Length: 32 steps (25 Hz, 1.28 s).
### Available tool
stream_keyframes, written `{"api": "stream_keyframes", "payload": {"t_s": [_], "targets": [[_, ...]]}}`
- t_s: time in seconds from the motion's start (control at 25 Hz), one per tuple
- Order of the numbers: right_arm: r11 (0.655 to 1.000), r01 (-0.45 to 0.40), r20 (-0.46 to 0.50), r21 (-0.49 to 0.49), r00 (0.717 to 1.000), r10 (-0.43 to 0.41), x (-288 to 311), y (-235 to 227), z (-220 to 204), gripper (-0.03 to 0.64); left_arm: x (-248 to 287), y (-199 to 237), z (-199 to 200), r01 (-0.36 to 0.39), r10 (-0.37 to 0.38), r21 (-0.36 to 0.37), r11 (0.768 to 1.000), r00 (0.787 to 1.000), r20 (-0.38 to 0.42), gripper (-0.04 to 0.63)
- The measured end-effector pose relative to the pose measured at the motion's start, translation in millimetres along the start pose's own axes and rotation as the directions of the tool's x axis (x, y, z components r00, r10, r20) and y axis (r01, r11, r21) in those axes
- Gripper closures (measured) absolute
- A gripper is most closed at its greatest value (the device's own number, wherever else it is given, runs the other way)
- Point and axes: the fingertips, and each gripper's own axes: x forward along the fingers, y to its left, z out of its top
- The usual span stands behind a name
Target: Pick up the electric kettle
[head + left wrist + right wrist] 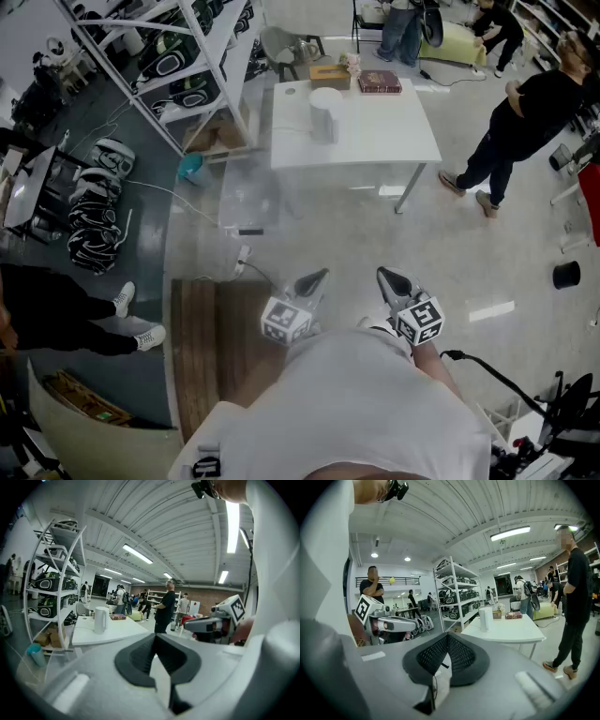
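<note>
My left gripper (314,278) and right gripper (392,278) are clenched on nothing, tucked near my body, because the electric kettle (324,112) stands, seemingly upright, on the white table (394,141) well ahead, out of reach.

Bare floor (361,234) ahead up to table (389,136); kettle (324,112) unobstructed, shelving (178,66) left.
</note>
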Motion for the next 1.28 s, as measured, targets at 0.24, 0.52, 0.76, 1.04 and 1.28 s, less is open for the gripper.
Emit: {"api": "stream_keyframes", "payload": {"t_s": [0.24, 0.52, 0.76, 1.04, 1.28], "targets": [[1.0, -0.002, 0.002, -0.005, 1.0, 0.002, -2, -3, 0, 0.614, 3, -1, -2, -0.002, 0.002, -0.003, 1.0, 1.0, 0.0, 0.595], [1.0, -0.01, 0.001, -0.008, 1.0, 0.01, -4, -1, 0, 0.614, 2, -5, 0, 0.001, -0.001, -0.002, 1.0, 1.0, 0.01, 0.595], [1.0, -0.003, 0.009, 0.002, 1.0, 0.003, -8, -5, -1, 0.614, 2, -11, -4, 0.002, -0.002, -0.006, 1.0, 1.0, 0.002, 0.595], [1.0, -0.005, 0.009, 0.002, 1.0, 0.005, -18, -12, 0, 0.614, 5, -21, -4, 0.0, 0.0, 0.001, 1.0, 1.0, 0.005, 0.595], [1.0, -0.029, 0.011, -0.01, 1.0, 0.029, -32, -25, -1, 0.614, 17, -33, -3, -0.015, 0.015, -0.001, 1.0, 1.0, 0.017, 0.595]]}}
